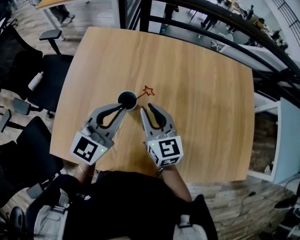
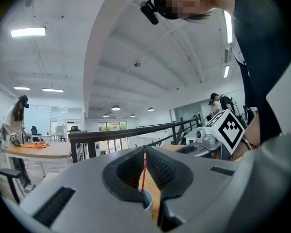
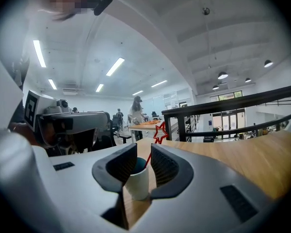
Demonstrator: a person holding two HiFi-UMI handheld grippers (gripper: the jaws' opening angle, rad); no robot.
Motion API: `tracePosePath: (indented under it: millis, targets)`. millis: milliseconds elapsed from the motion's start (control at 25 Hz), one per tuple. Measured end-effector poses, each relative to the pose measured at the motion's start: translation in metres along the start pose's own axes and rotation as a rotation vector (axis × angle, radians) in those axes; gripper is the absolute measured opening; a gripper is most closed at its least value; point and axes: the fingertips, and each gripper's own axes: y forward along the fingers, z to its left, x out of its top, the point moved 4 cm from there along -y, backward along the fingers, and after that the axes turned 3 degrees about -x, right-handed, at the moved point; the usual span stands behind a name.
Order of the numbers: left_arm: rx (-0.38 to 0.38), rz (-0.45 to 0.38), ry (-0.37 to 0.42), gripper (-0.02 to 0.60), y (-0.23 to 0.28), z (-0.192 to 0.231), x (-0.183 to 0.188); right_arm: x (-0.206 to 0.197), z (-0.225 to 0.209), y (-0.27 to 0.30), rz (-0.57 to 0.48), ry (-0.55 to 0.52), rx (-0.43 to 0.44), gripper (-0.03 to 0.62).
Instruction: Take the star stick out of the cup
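The star stick (image 1: 142, 94) stands in the cup (image 1: 127, 100), leaning toward the upper right of the head view, with its red star outline clear of the rim. The cup sits upright near the middle of the wooden surface (image 1: 205, 109). The left gripper (image 1: 123, 108) reaches from the lower left. Its jaws are pressed together at the tips, right by the cup's lower-left rim, and its own view shows the stick and cup only through the thin slit between the pads. The right gripper (image 1: 146, 107), just lower right of the cup, has its jaws spread and clamps nothing. In its own view the cup shows in the gap. A dark railing (image 1: 200, 9) crosses the top.
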Motion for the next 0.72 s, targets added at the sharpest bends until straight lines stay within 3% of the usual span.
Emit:
tracePosePath:
  millis: [720]
  targets:
    - [0.019, 0.029, -0.031, 0.023, 0.003, 0.029, -0.015, -0.019, -0.014, 0.048, 0.019, 0.06, -0.023, 0.094]
